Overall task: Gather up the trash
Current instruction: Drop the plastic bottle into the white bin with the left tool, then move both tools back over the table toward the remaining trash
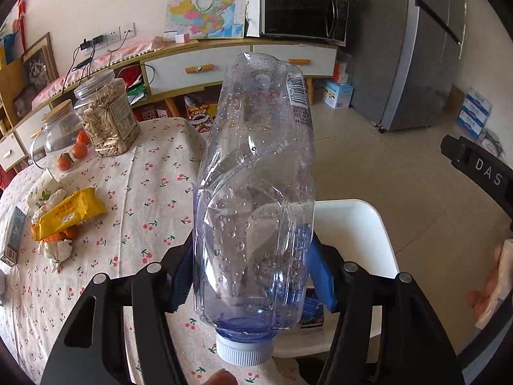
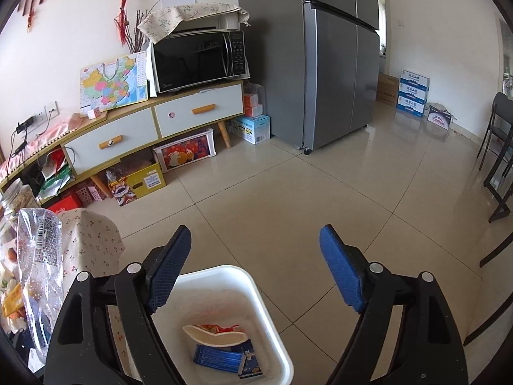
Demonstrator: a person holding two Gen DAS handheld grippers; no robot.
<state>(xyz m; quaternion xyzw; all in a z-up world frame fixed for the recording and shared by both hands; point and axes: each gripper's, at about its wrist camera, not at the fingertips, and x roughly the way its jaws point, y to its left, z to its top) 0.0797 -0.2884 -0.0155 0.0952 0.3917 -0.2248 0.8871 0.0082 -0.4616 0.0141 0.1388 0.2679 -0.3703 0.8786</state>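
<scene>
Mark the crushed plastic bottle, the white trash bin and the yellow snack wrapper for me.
crushed plastic bottle point(image 1: 256, 192), left wrist view, on its dented clear body.
white trash bin point(image 2: 266, 308), right wrist view, on its right rim.
yellow snack wrapper point(image 1: 69, 213), left wrist view, on the wrapper's printed face.

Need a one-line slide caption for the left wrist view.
Left gripper clamps a crushed plastic bottle, cap toward the camera, above the white bin beside the cherry-print table.

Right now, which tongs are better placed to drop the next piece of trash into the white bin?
Left. The left tongs grip the crushed bottle beside the white bin; the right tongs are open and empty.
</scene>
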